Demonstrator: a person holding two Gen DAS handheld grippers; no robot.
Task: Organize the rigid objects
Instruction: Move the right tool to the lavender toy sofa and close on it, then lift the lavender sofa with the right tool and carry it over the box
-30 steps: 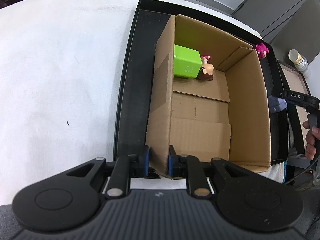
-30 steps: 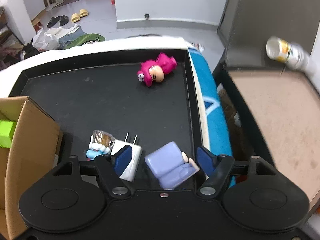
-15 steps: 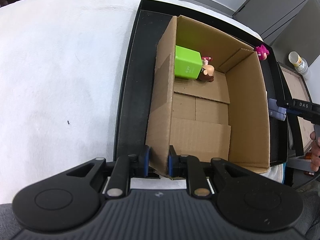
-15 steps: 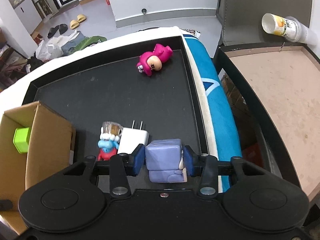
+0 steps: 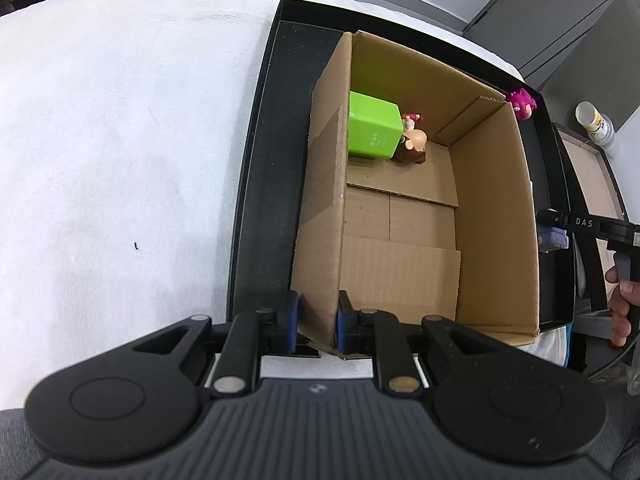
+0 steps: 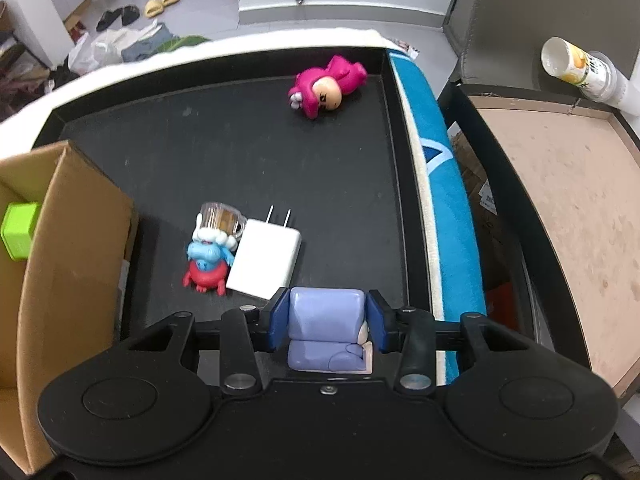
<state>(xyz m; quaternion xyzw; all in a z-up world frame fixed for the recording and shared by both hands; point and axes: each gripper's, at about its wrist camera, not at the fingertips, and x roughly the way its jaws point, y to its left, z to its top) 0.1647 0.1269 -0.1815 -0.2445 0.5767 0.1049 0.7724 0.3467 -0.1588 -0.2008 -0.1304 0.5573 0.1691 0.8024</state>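
cup [image 6: 576, 65] lying tilted | yellow slippers [image 6: 162, 1] on floor

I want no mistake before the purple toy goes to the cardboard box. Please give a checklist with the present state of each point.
1. Right gripper shut on purple toy: ok.
2. Left gripper clamps cardboard box wall: ok.
3. Free floor inside box, beside green box: ok.
4. Toy lifted clear of black tray: cannot tell.
5. White charger apart from toy: cannot tell.
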